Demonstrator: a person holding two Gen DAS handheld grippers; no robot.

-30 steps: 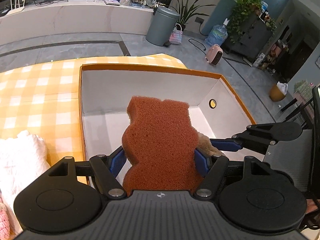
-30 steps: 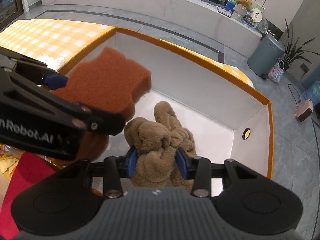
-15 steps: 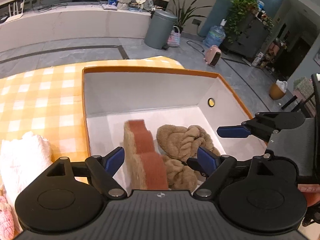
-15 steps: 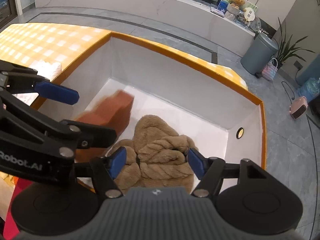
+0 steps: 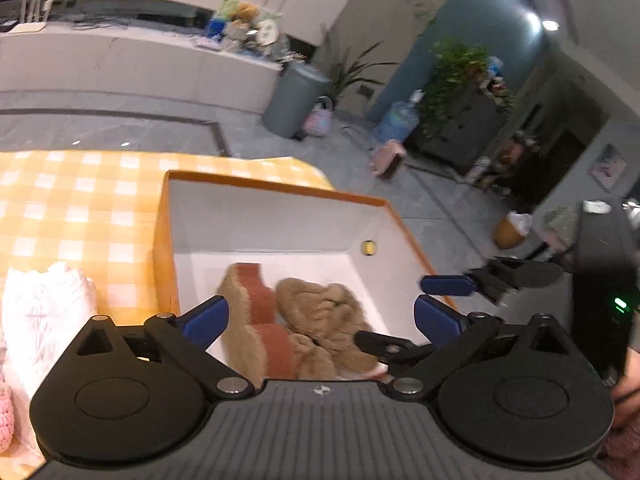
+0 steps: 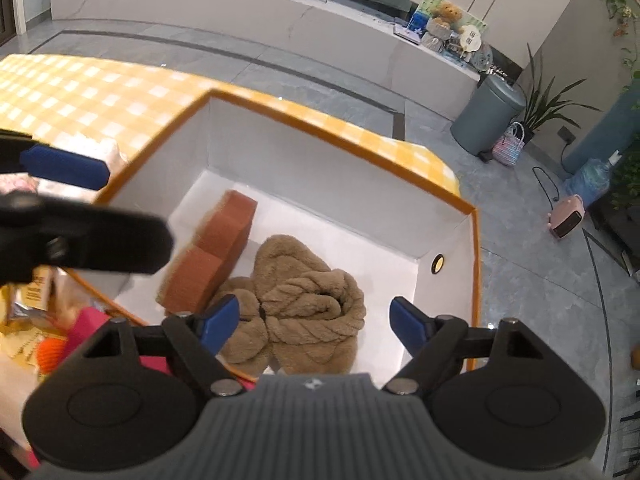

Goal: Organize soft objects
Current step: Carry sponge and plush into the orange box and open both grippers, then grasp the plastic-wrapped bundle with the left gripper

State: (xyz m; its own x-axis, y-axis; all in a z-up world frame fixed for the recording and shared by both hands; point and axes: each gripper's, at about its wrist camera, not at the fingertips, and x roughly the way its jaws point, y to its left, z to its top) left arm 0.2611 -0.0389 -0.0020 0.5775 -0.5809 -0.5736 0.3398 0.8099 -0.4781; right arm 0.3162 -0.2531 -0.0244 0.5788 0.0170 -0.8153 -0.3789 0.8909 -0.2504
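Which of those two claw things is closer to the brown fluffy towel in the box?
Right. The right gripper hangs directly over the brown towel, fingers opening around nothing. The left gripper hangs above the orange sponge beside it, also opening.

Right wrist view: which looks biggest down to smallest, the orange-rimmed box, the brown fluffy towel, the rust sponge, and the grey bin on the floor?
1. Box
2. Towel
3. Sponge
4. Bin, but it stands much farther from the camera, so its true rank is unsure.
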